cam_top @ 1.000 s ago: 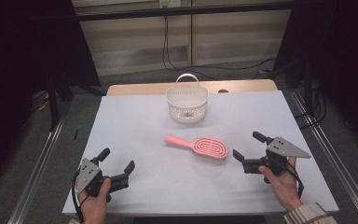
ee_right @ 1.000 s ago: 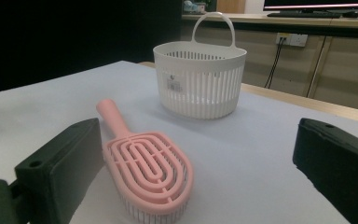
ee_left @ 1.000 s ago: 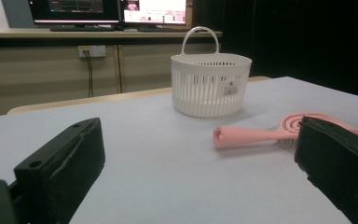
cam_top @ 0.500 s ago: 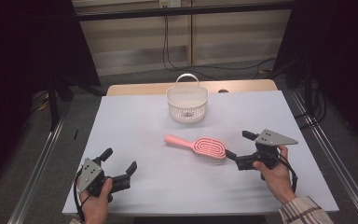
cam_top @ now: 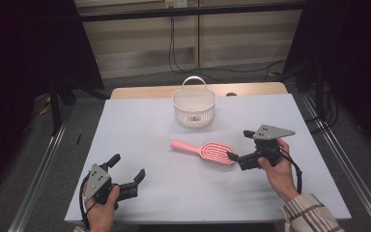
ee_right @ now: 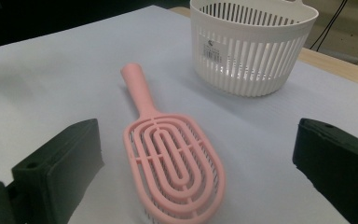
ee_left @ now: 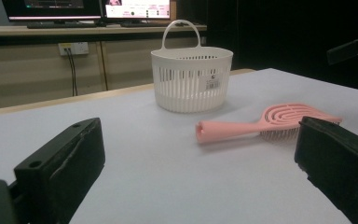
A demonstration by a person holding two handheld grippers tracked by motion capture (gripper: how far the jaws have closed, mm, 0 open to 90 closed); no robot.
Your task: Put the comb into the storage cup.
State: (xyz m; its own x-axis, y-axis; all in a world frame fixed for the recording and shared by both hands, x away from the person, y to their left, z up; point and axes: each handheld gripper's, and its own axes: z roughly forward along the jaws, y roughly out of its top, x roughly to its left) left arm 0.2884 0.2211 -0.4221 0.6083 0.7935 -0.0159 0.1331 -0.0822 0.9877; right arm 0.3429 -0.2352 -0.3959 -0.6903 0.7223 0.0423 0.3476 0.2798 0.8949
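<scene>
Presently my right gripper [cam_top: 236, 145] sits just beside the head of the pink slotted plastic hairbrush [cam_top: 203, 150], jaws spread wide and empty. That brush lies flat mid-table, near the white slatted plastic basket [cam_top: 193, 107]. I judge a clean grasp needs both jaws straddling the head squarely before closing. My left gripper [cam_top: 127, 166] rests open, well apart.

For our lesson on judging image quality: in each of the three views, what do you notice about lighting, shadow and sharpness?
High view: table evenly lit, surroundings dark, soft shadow beside the pink brush. Left gripper view: white basket fairly sharp, near black jaws soft, screens behind blown out. Right gripper view: brush head crisp, faint shadow beneath, jaws blurred, no strong glare.
</scene>
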